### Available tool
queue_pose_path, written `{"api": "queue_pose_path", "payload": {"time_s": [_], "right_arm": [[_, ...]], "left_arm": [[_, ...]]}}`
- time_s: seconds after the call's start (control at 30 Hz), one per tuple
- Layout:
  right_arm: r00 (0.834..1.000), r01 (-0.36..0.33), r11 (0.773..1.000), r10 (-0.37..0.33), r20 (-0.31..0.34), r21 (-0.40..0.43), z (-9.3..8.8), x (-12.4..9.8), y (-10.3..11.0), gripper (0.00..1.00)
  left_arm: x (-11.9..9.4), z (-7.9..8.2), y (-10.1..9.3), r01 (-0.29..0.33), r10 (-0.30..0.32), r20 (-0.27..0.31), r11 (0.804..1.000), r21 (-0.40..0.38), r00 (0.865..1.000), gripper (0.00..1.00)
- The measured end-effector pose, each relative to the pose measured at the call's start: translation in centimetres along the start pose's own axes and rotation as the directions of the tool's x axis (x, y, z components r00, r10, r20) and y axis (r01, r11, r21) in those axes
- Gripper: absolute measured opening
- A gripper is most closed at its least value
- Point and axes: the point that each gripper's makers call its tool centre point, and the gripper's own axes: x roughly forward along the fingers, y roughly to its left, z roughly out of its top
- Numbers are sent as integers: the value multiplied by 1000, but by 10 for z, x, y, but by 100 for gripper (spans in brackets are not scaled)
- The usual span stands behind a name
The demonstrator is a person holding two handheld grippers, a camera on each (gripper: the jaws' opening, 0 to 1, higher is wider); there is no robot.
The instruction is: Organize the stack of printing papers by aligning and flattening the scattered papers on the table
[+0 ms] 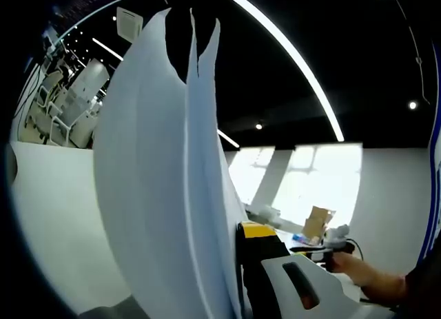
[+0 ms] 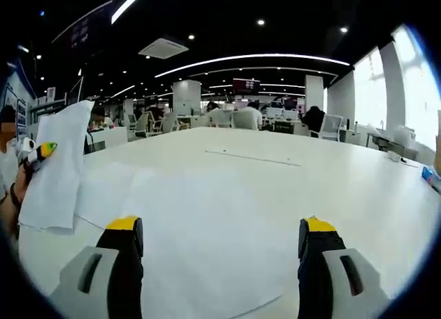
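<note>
In the left gripper view we see our left gripper [image 1: 238,278] clamped on a stack of papers [image 1: 165,174], its yellow-tipped jaw pressed against the sheets on their right side. The stack stands upright, lifted off the table [image 1: 55,222], and its top edges fan apart. Past the jaw, a hand [image 1: 358,274] holds the other gripper.

In the right gripper view our right gripper [image 2: 220,247] hovers over the white table [image 2: 275,188] with its jaws wide apart and nothing between them. One sheet [image 2: 186,236] lies flat on the table under and ahead of the jaws. At the left edge the papers [image 2: 58,167] hang upright in the left gripper [image 2: 38,153], just beside that sheet.
</note>
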Motion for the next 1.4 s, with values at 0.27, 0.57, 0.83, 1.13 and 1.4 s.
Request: {"api": "queue_pose_path", "payload": {"time_s": [0.27, 0.57, 0.83, 1.13, 1.4], "right_arm": [[1000, -2, 1000, 2, -3, 4, -1, 1, 1, 88], [1000, -2, 1000, 2, -12, 7, -4, 3, 1, 88], [1000, 1, 1000, -1, -15, 7, -6, 3, 2, 88], [1000, 6, 1000, -6, -25, 8, -9, 4, 1, 88], [999, 13, 1000, -13, -29, 7, -11, 4, 1, 88]], "left_arm": [[0, 1, 1, 1, -1, 1, 1000, -1, 1000, 7], [0, 2, 4, 3, -3, 1, 1000, -2, 1000, 7], [-1, 1, 3, 1, -1, 0, 1000, 0, 1000, 7], [-1, 0, 2, 1, -1, -2, 1000, 1, 1000, 7], [-1, 0, 1, 1, -1, -3, 1000, 1, 1000, 7]]}}
